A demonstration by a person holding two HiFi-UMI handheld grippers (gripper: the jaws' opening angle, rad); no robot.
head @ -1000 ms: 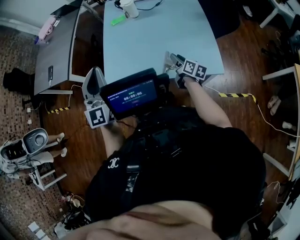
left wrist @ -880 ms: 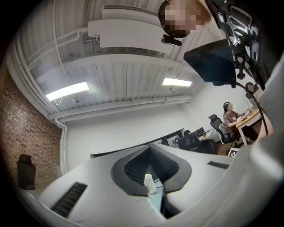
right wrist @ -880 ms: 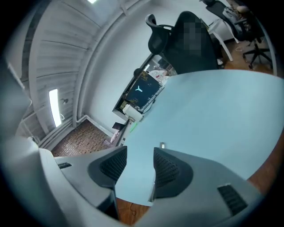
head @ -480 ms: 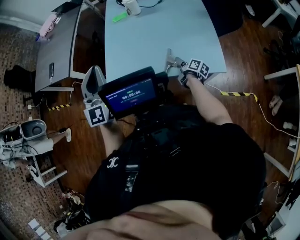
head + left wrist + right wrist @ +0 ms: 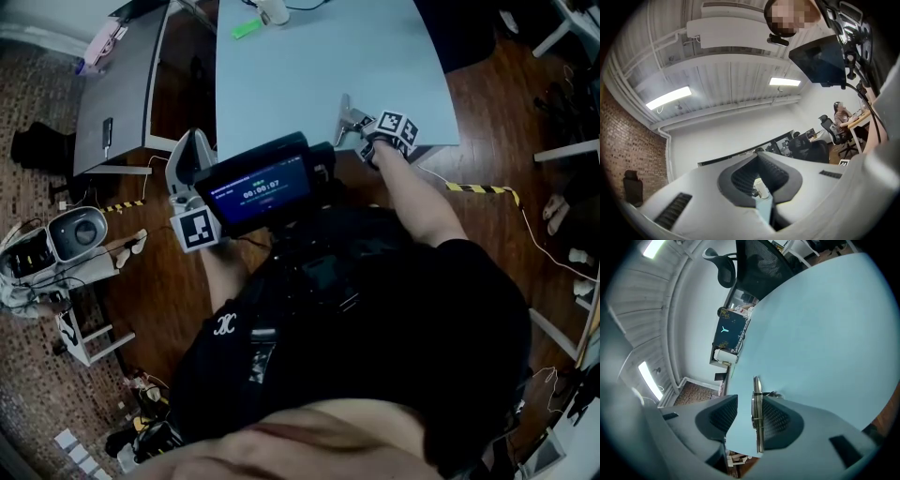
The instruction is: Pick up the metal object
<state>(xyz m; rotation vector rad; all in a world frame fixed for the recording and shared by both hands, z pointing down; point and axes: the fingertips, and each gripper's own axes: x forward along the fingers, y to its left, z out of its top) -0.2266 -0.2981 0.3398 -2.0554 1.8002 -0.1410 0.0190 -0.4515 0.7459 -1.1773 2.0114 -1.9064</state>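
The metal object [image 5: 343, 114] is a thin flat bar near the front edge of the light blue table [image 5: 309, 66]. In the right gripper view the bar [image 5: 756, 413] stands on edge between the jaws. It lies against the right pad, with a gap to the left pad. My right gripper [image 5: 356, 127] [image 5: 747, 401] is closing around it. My left gripper [image 5: 192, 142] hangs off the table's left side and points upward. Its jaws [image 5: 757, 157] meet at the tips with nothing held.
A white cup [image 5: 274, 9] and a green item [image 5: 246, 28] sit at the table's far end. A grey desk [image 5: 122, 84] stands to the left. A screen [image 5: 262, 187] sits on the person's chest. An office chair [image 5: 759, 258] stands beyond the table.
My right gripper has moved in along the table edge until the metal bar is between its jaws. The left gripper has stayed beside the table.
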